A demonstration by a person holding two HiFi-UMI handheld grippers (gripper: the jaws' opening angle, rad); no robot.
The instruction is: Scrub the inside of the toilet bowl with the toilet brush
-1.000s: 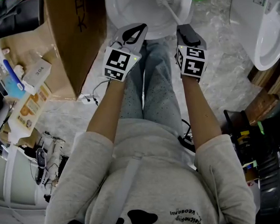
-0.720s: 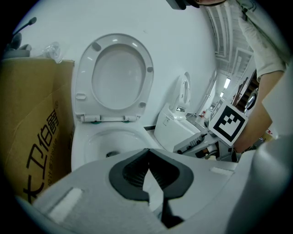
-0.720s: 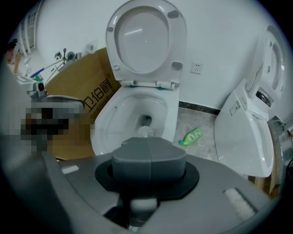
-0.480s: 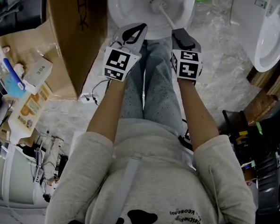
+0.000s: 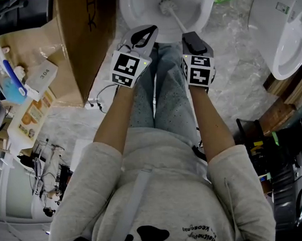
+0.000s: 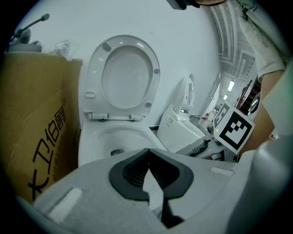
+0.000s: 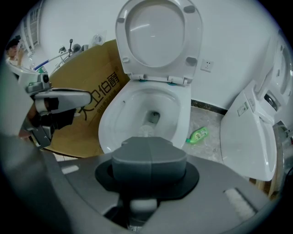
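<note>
The white toilet bowl [image 5: 134, 11] lies at the top of the head view with its seat and lid [image 7: 158, 34] raised. The toilet brush has its round head [image 5: 165, 6] down inside the bowl, and its thin handle [image 5: 181, 23] slants back to my right gripper [image 5: 193, 38], which is shut on it. In the right gripper view the brush head [image 7: 145, 131] sits just in front of the drain, beyond the shut right gripper [image 7: 149, 153]. My left gripper [image 5: 144, 35] hovers at the bowl's near rim [image 6: 98, 137]. That left gripper [image 6: 149, 151] is shut with nothing in it.
A tall cardboard box [image 5: 85, 40] stands tight against the bowl's left side. A second white toilet [image 5: 283, 28] sits to the right, with a green bottle [image 7: 198, 134] on the floor between. Cleaning supplies and cables [image 5: 16, 90] clutter the left; dark gear [image 5: 276, 160] lies at right.
My right gripper has shifted left and a little forward, carrying the brush head leftward inside the bowl. The left gripper has hardly moved.
</note>
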